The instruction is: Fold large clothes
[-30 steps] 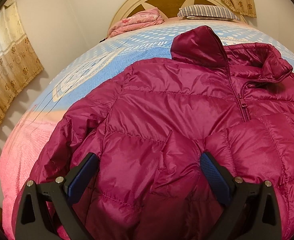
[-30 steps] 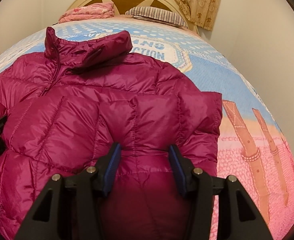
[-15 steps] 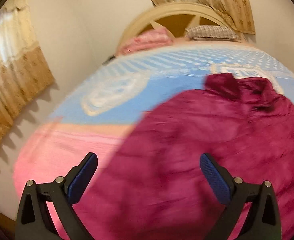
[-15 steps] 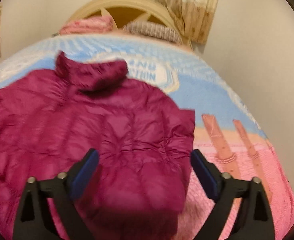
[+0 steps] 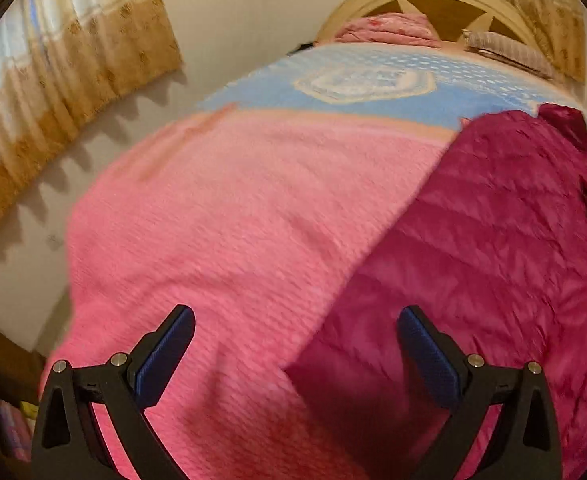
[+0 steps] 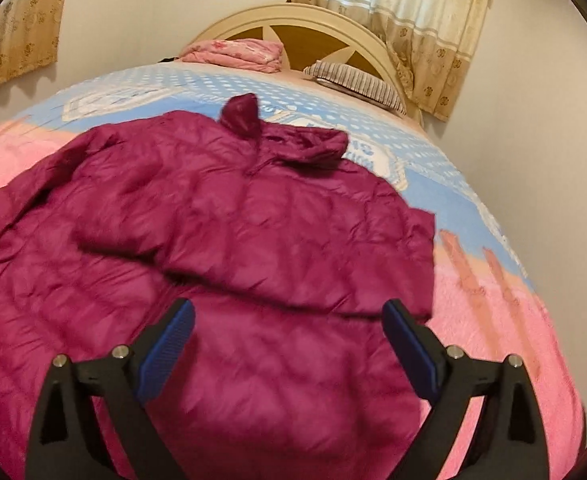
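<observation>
jacket [image 6: 229, 240] first: a magenta quilted puffer, it lies flat on the bed [image 5: 233, 220], collar [image 6: 245, 118] pointing toward the headboard [image 6: 293, 20] and hem toward the person, so its long axis runs straight away from both grippers. both sleeves look folded in across the chest, the right one forming a band whose lower edge sits just ahead of the right gripper [image 6: 289, 336]. that gripper hangs over the lower body of the jacket, its 2 blue pads spread wide with nothing between them. the left gripper [image 5: 297, 340] is likewise spread and empty, but it sits off to the side: in its view the jacket fills only the right half, with the garment's left edge running diagonally between the pads, while bare pink blanket lies under the left pad. so the right gripper is the one squarely over the cloth, and the left needs to come inward to reach the hem corner. judging from this, the next fold is likely hem toward collar, along that long axis, with each gripper taking 1 lower corner. puffy slick fabric may slip or spring back open.
</observation>
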`<state>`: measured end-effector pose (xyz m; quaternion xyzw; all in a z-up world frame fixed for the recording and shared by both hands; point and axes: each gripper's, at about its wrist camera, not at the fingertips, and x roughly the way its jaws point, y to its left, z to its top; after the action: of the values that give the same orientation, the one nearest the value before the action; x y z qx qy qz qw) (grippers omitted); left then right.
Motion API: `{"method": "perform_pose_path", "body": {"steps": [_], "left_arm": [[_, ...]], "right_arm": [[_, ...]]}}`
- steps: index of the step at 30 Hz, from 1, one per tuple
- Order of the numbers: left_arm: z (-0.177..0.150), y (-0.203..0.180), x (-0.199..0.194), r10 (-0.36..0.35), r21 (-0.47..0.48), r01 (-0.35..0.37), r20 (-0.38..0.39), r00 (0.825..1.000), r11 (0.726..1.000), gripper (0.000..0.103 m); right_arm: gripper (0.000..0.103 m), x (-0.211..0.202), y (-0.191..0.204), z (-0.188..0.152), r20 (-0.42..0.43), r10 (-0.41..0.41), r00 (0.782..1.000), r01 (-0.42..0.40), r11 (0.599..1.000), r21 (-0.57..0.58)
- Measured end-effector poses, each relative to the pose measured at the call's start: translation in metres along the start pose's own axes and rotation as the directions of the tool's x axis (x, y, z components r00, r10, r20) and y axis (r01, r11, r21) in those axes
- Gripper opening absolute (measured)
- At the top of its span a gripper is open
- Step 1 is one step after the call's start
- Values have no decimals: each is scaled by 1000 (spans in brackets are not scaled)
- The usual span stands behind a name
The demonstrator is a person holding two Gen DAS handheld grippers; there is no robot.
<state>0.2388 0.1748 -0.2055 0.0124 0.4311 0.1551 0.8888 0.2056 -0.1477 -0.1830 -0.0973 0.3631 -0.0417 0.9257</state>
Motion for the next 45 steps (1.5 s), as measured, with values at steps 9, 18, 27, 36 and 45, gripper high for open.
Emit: {"method": "perform_pose_path", "body": {"steps": [9,18,27,36,45], "left_arm": [[-10,-28,10,-171,-32,170,-44,984,985,60],[13,-18,-14,-43,46,40,62,997,998,17],[82,-51,-107,98,172,-180,399,911,968,16],[96,-178,-149,-83,341,-90,459,884,936,16],[65,-318,-140,-252,498,41,365,896,866,22]], "right_arm": [[96,-12,10,-18,5,19,1000,-19,1000,14],[96,-12,-1,-19,32,10,999,-12,998,66],[96,-15,-41,-12,42,-71,997,67,993,94],[96,-9,-96,1,30,-159,987,154,980,128],[96,4,-138,-2,-1,-199,980,196,963,184]]}}
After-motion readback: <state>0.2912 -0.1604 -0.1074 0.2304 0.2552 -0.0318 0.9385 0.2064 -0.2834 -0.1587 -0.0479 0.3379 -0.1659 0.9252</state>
